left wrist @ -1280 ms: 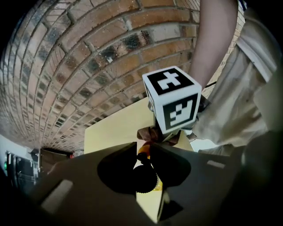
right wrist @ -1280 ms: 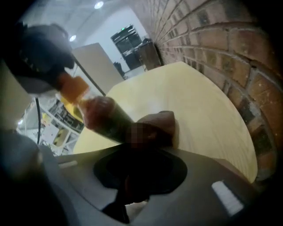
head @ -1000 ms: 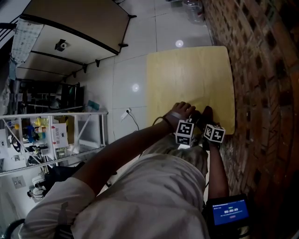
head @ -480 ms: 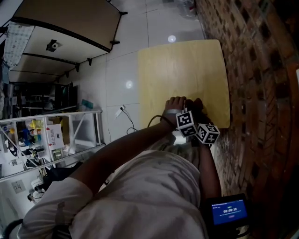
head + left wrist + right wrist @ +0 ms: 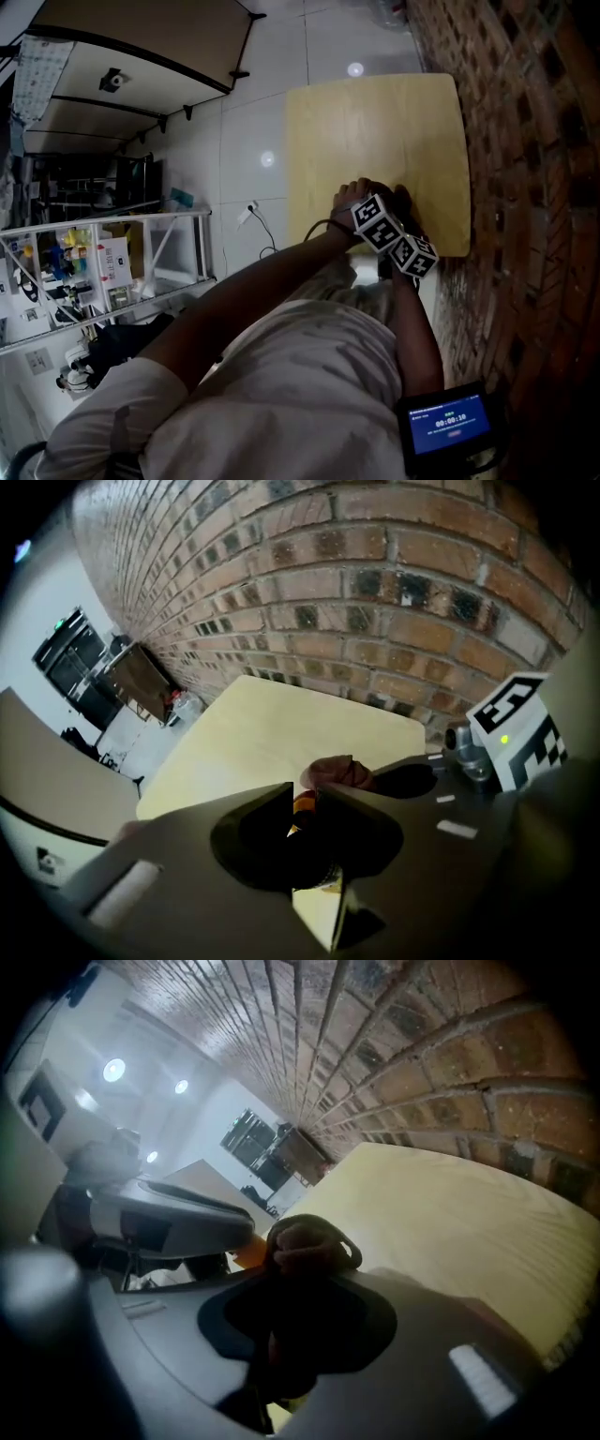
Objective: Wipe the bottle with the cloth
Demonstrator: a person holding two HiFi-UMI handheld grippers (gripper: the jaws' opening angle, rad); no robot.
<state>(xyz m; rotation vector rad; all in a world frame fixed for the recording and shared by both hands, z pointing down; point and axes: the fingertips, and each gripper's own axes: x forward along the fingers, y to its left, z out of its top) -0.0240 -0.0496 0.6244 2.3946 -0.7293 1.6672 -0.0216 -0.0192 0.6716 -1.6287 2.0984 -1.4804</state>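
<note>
Risk at the table (image 5: 375, 131): the work is done over its near corner beside the brick wall (image 5: 525, 141). If the bottle is let go there, it is judged likely to roll off the edge to the floor.
Risk to the bottle (image 5: 249, 1252): only a sliver of its orange body is seen between the jaws, so the grip is judged narrow. A hard rub from the cloth could twist it out or push it through the jaws.
Risk to the cloth (image 5: 305, 1241): it is bunched into a small wad, so little surface is offered. Parts of the bottle may be missed, or the metal of one tool may be knocked against the other.
Arms: both are stretched forward and down, and the right forearm (image 5: 415, 323) is kept close to the wall.
Left hand (image 5: 352, 199): it is wrapped round its tool at the table's near edge, pointing steeply down.
Left gripper (image 5: 304, 795): its jaws have just been closing and are almost together, pinched on the bottle.
Right gripper (image 5: 302, 1275): it is tilted gently down, just beside the left one, and its jaws are clamped on the cloth.
Bottle's place: it is held in the left gripper, with the cloth just beside it. Contact cannot be told.
</note>
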